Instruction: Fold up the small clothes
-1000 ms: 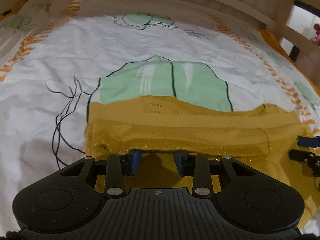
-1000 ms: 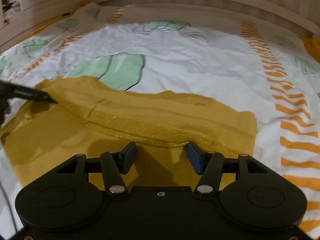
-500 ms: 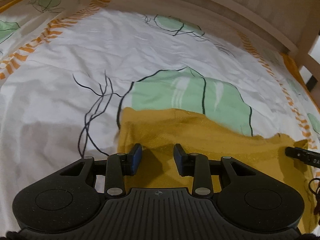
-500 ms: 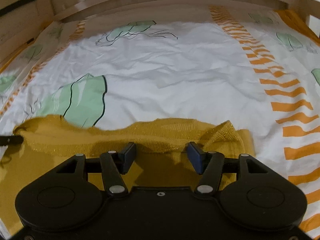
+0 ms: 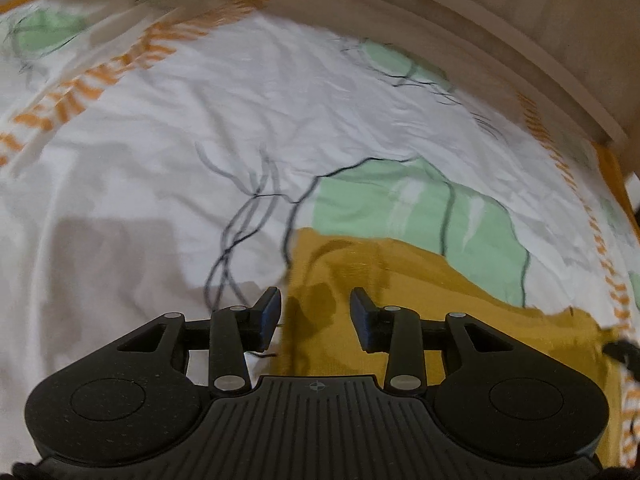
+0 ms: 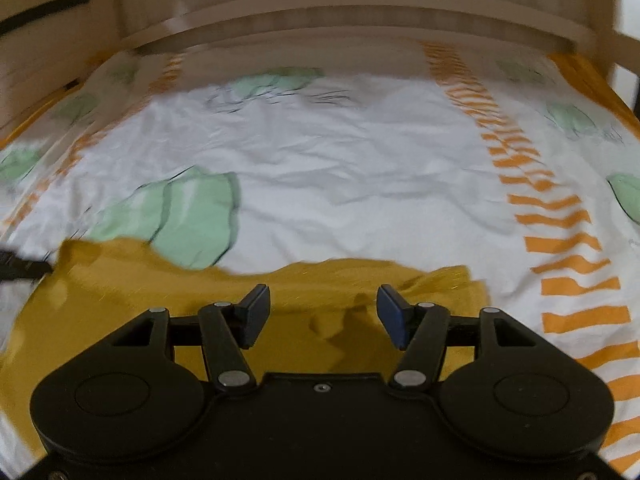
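The mustard garment (image 5: 420,300) lies flat on the bedsheet (image 5: 160,184) beneath both grippers, soft and limp (likely to sag). The left gripper (image 5: 316,316), jaws just widened, and the right gripper (image 6: 322,316) gape empty above it; its far edge, ahead of the jaws, looks best to pinch.

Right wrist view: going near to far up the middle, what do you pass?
Right gripper, open → mustard garment → white bedsheet → green leaf print → wooden bed rail.
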`<state>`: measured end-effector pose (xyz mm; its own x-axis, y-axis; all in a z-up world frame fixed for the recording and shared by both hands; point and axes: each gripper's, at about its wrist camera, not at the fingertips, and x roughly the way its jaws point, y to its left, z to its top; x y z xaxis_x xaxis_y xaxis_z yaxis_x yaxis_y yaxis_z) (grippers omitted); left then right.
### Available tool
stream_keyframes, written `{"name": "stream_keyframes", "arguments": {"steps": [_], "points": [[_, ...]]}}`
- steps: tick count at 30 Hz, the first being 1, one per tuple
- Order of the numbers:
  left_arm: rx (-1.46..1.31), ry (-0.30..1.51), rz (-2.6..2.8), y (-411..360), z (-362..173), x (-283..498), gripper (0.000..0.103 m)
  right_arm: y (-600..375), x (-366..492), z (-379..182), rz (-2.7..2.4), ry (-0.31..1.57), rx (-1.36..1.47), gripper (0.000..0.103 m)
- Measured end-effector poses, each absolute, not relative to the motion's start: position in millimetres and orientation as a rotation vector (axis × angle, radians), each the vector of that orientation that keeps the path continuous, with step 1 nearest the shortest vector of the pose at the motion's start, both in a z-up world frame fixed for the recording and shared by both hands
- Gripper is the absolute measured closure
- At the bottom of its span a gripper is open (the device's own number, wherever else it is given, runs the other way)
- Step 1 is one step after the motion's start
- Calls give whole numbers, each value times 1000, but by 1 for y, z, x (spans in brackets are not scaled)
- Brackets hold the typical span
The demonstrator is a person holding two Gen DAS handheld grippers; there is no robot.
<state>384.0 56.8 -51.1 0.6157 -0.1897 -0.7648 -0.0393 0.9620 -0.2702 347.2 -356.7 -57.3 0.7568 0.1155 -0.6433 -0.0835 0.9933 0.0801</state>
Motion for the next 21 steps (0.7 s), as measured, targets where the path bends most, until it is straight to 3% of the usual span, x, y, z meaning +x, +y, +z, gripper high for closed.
{"name": "stream_keyframes", "arguments": {"steps": [9,11,21], "points": [[-293,904,-73,63,-45,383,66,-299,354,-82,232,803,-85,38],[-288,912,-88,60,-45,383,66,-294,367,-87,217,799,-95,34],[-278,947,-120,54,-49,383,66,-303,423,-88,137,803,80,33]]}}
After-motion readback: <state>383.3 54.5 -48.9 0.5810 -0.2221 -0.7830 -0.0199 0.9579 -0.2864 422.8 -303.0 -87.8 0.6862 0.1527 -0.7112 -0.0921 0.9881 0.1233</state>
